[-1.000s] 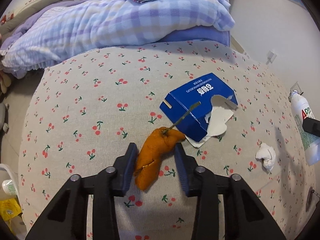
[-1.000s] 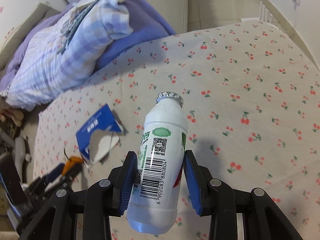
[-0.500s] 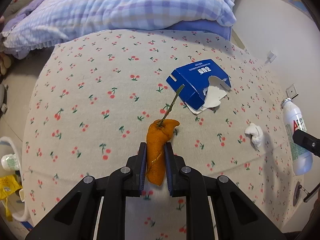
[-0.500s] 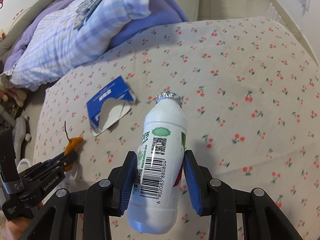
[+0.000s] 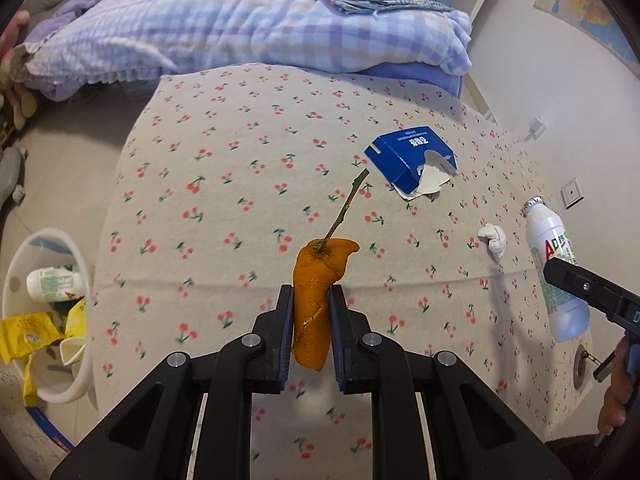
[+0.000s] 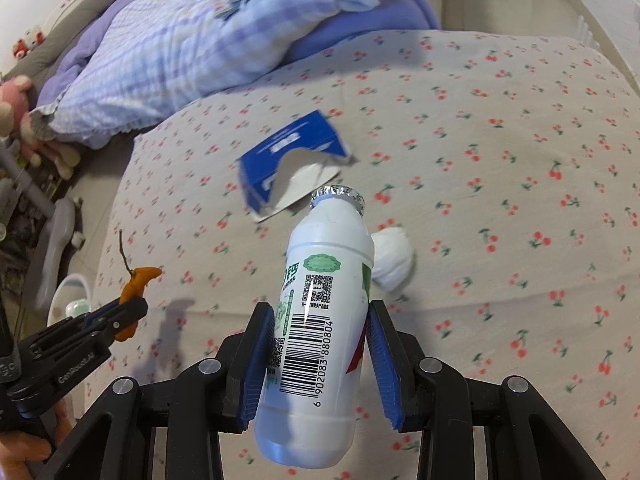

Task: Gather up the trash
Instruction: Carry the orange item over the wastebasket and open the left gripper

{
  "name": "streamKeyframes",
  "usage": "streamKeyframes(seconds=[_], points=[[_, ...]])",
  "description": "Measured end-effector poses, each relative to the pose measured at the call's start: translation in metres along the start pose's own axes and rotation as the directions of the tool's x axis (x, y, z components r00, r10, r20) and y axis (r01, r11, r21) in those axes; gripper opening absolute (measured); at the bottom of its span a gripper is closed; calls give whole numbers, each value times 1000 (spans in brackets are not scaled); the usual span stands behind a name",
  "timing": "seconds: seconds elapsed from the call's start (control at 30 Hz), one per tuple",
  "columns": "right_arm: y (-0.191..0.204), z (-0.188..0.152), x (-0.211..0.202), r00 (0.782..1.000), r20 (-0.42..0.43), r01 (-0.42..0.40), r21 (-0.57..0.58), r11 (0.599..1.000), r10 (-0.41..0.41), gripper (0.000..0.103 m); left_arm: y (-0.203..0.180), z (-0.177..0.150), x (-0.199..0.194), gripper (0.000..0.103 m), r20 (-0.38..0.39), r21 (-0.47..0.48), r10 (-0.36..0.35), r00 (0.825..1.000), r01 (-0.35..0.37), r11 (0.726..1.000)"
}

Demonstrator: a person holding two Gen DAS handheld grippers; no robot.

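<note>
My left gripper [image 5: 311,308] is shut on an orange peel [image 5: 318,280] with a green stem and holds it above the cherry-print bed [image 5: 240,184]. The peel also shows in the right wrist view [image 6: 136,288]. My right gripper [image 6: 320,344] is shut on a white plastic bottle [image 6: 320,320] with a foil cap, held in the air; the bottle also shows in the left wrist view [image 5: 554,276]. A torn blue box [image 5: 408,152] and a crumpled white tissue [image 5: 494,240] lie on the bed. A white bin [image 5: 76,384] stands at the left.
The bin holds a small bottle [image 5: 56,284] and yellow wrappers [image 5: 28,336]. A folded plaid quilt [image 5: 240,24] fills the bed's far end. The blue box [image 6: 292,152] and tissue [image 6: 392,260] lie ahead of the right gripper. Soft toys [image 6: 16,120] lie at the left.
My left gripper closed on the orange peel and lifted it off the bed, drawing back toward the bin. My right gripper, still holding the bottle, swung left over the tissue.
</note>
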State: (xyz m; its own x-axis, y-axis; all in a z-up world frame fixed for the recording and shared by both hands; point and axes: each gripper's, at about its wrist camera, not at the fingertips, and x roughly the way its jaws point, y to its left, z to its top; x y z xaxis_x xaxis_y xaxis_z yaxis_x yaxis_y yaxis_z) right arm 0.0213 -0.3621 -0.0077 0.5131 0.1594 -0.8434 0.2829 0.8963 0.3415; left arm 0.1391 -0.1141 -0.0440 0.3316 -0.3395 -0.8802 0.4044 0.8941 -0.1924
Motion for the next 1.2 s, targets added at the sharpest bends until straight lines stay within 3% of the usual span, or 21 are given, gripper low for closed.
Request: streamKeyframes(seconds=[0.27,0.6,1.1,1.2], points=[[44,-9,4,1000,4,-2,-114,993,3,42,40,-16,-33,18,37,-58,-7,999,9,998],[107,-18,20,999,-5,-36,-243,969,36,41,106,-31,-64,18,68,-168,47,997,-35,985],[193,-38,58,995,-63,-98,-365,926,81,41,212,-57,-79,18,53,-358,131,990,-104,928],[203,-39,64,994,-68,-106,-377,920,86,41,221,-53,-71,25,7,-372,143,990,-131,919]])
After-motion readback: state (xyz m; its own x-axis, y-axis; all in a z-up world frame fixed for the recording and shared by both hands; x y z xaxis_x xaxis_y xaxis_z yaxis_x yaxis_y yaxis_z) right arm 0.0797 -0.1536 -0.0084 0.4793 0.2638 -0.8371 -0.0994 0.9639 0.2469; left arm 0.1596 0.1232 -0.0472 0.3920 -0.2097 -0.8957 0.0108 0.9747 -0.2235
